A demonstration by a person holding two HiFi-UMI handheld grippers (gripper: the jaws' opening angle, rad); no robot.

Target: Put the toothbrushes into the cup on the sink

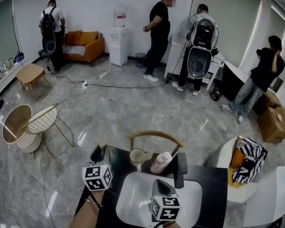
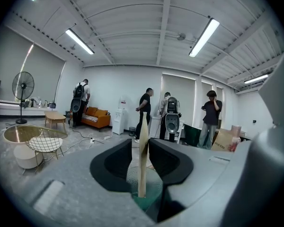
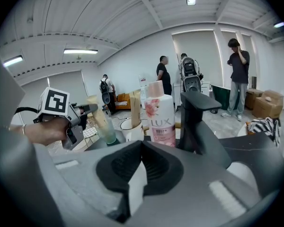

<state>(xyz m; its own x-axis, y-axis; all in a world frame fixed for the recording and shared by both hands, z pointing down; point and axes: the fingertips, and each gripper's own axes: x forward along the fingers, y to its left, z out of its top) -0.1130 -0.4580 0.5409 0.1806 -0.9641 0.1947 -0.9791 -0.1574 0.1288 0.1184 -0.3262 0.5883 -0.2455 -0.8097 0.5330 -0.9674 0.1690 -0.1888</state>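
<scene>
A bamboo toothbrush (image 2: 143, 160) stands upright in a greenish glass cup (image 2: 143, 200) on the black counter. My left gripper (image 2: 142, 148) is open around the handle, its pads just off it. In the right gripper view that cup (image 3: 106, 132) stands left of a white mug (image 3: 131, 129), which holds another bamboo toothbrush (image 3: 135, 107). My left gripper (image 3: 87, 109) is beside the glass cup. In the head view my left gripper (image 1: 100, 153) is at the counter's back left corner, left of the mug (image 1: 137, 156). My right gripper (image 3: 141, 145) is shut with nothing in it and hangs over the white basin (image 1: 133, 194).
A pink LUX bottle (image 3: 160, 119) and a black faucet (image 3: 199, 115) stand behind the basin. A wooden chair back (image 1: 154, 136) rises beyond the counter, and a chair with a zebra cushion (image 1: 248, 159) is at the right. Several people stand far across the room.
</scene>
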